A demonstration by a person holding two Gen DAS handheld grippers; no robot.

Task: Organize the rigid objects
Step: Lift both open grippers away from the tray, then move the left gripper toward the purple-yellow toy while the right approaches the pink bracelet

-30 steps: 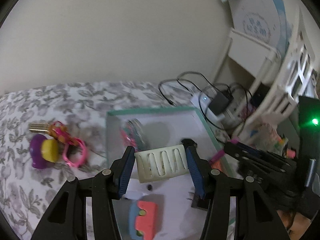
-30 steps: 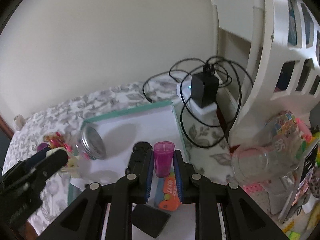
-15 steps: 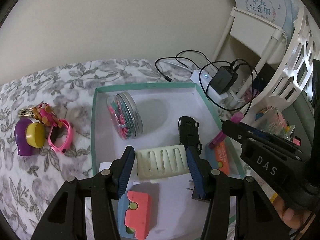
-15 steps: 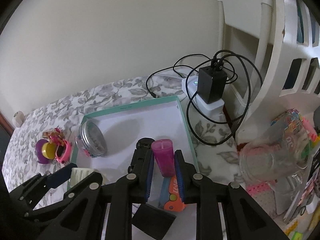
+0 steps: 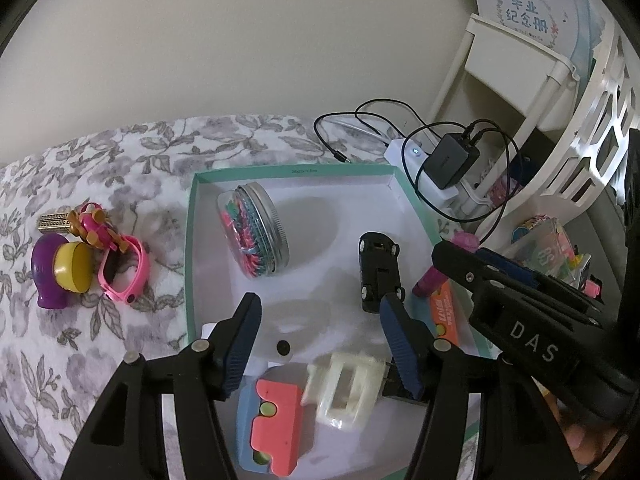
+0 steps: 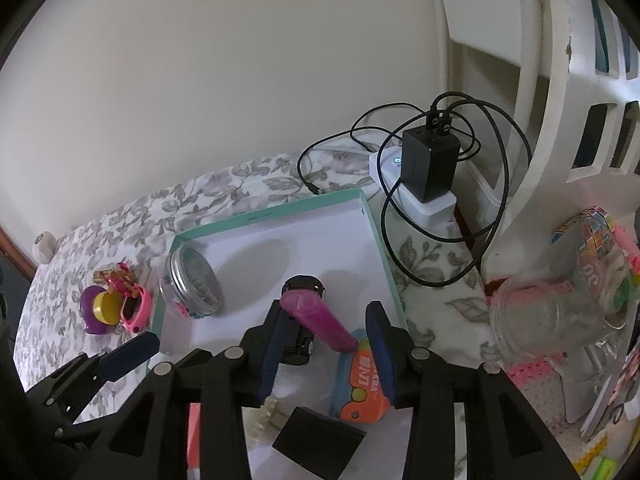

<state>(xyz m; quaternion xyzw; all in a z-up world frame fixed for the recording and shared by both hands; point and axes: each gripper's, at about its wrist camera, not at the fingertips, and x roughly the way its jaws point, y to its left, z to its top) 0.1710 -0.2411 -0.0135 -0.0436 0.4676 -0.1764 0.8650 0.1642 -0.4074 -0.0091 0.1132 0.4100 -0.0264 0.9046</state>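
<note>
A teal-rimmed white tray (image 5: 192,240) lies on the floral cloth. My left gripper (image 5: 320,328) hovers over its near part with jaws opening and nothing between them. The cream slotted rack (image 5: 344,392) lies blurred and tilted below them, beside a pink-and-blue block (image 5: 276,416). My right gripper (image 6: 326,340) is also opening over the tray (image 6: 376,232). A magenta cup (image 6: 316,320) leans tipped over between its fingers, with its far end resting on an orange-and-blue pack (image 6: 360,384). A black toy car (image 5: 378,272) and a clip-filled jar (image 5: 256,232) lie in the tray.
Left of the tray sit a purple-and-yellow toy (image 5: 60,268), a pink watch (image 5: 124,272) and a gold piece (image 5: 54,222). A power strip with a black charger (image 6: 430,168) and looped cables lies behind the tray. A white basket shelf (image 6: 560,128) and a glass mug (image 6: 548,308) stand to the right.
The left jaws widened and the cream rack dropped from them into the tray. The right jaws opened and the upright magenta cup tipped over to the right.
</note>
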